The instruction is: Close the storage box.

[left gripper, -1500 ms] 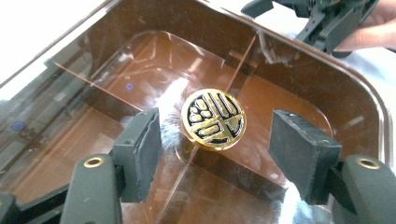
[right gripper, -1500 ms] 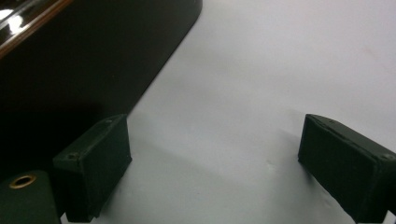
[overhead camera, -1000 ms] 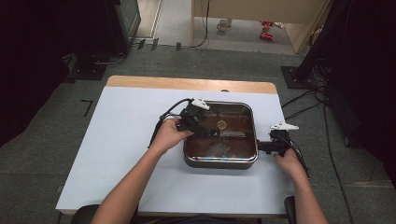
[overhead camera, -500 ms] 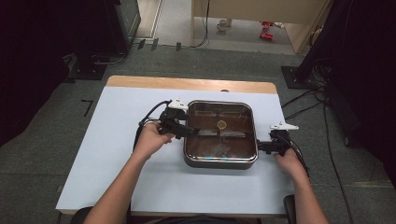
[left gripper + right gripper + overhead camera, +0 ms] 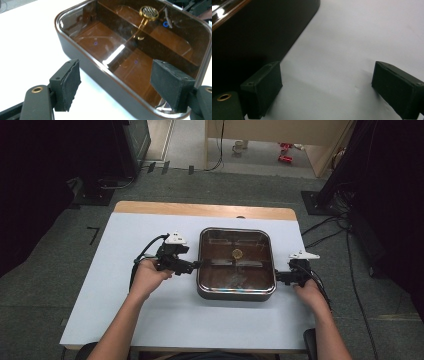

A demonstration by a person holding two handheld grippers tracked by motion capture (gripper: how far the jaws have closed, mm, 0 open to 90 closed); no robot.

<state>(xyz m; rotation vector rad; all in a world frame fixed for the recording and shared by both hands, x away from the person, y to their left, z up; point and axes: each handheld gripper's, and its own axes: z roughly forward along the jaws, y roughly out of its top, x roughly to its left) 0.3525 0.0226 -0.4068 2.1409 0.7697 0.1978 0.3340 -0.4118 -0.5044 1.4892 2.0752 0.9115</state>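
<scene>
A square dark container (image 5: 236, 285) with a clear lid and brown divided inside sits mid-table; a small gold round vent (image 5: 237, 253) marks the lid. My left gripper (image 5: 196, 266) lies at its left wall, pointing at it. In the left gripper view the left gripper (image 5: 117, 86) is open; its jaws have just been opening, and the container's (image 5: 100, 67) near wall and rim run between the pads (image 5: 66, 83) untouched. My right gripper (image 5: 278, 277) rests at the right wall. The right gripper (image 5: 329, 90) is open over bare table, the dark container wall (image 5: 257, 32) beside its left pad.
The white tabletop (image 5: 125, 310) has free room to the left and front of the container. A wooden strip (image 5: 200, 210) runs along the far edge. Cables and dark equipment stands (image 5: 100, 190) stand on the grey floor around the table.
The left hand has drawn its gripper leftward, off the top of the lid to the container's left side. The right hand and the container have stayed put.
</scene>
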